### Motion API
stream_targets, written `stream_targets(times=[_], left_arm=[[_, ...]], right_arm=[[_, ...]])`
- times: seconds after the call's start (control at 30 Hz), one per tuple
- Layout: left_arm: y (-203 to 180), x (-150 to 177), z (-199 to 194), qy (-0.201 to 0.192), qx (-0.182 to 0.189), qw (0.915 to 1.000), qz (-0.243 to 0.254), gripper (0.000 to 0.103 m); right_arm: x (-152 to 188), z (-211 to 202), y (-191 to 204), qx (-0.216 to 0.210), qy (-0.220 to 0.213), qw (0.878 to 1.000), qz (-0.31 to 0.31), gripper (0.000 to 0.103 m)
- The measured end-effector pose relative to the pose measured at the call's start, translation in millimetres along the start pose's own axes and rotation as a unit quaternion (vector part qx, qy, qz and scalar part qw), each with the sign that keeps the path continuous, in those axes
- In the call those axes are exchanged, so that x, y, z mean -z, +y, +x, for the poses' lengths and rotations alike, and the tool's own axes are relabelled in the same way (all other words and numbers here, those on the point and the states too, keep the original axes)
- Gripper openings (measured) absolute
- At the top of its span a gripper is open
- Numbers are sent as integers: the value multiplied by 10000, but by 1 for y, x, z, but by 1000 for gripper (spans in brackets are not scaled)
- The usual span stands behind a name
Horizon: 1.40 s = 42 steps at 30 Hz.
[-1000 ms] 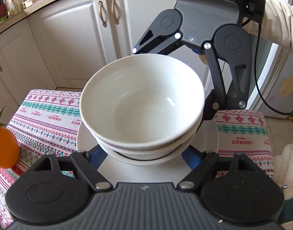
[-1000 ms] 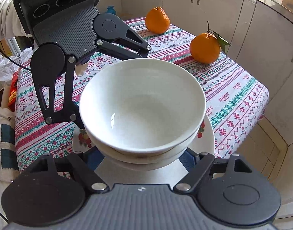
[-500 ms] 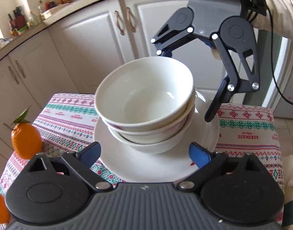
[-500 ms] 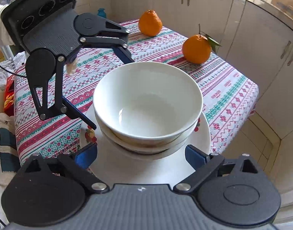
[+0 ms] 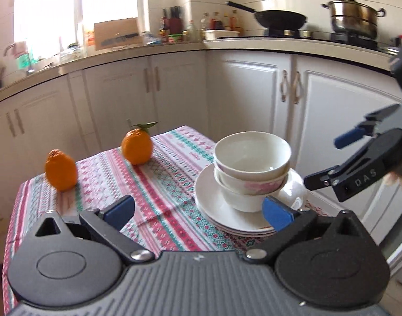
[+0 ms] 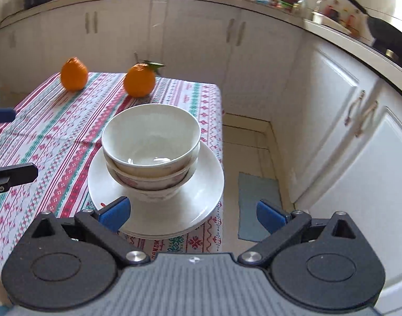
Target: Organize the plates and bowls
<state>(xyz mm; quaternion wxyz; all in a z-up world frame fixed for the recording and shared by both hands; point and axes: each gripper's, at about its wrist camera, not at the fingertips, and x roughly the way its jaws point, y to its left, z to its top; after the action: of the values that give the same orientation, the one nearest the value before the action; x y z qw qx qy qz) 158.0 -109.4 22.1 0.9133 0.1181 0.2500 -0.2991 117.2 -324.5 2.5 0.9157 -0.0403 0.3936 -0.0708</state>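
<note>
Sitting on the bench (image 6: 51, 131) near its corner beside the white cabinets (image 5: 253, 100), the plates (image 6: 209, 184) carry three nested bowls (image 6: 151, 142) upright, and this stack lies just ahead of the right gripper (image 6: 193, 214), slightly toward its left finger, while from the left gripper (image 5: 198, 210) it lies ahead toward the right finger. Both grippers have jaws spread wide and opening, nothing between the pads, neither touching the stack; right looks a bit nearer, hard to call. Two oranges (image 5: 136, 146) sit well apart on the striped cloth.
</note>
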Motion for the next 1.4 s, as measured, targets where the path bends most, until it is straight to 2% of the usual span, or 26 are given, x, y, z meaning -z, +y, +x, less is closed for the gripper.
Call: stream_targets(times=[0.1, 0.3, 0.6, 1.4], left_arm=[[-2, 1, -11, 83, -594, 9978, -291, 102], [-3, -4, -36, 119, -970, 9937, -553, 102], [7, -3, -46, 100, -1201, 9868, -1080, 102], [3, -4, -45, 156, -1230, 9859, -1128, 102]], right_arm=[[6, -19, 10, 299, -281, 9984, 398, 103], [6, -51, 27, 412, -765, 9929, 818, 103], [4, -63, 46, 472, -913, 9920, 736, 103], [5, -67, 49, 469, -950, 9914, 764, 103]])
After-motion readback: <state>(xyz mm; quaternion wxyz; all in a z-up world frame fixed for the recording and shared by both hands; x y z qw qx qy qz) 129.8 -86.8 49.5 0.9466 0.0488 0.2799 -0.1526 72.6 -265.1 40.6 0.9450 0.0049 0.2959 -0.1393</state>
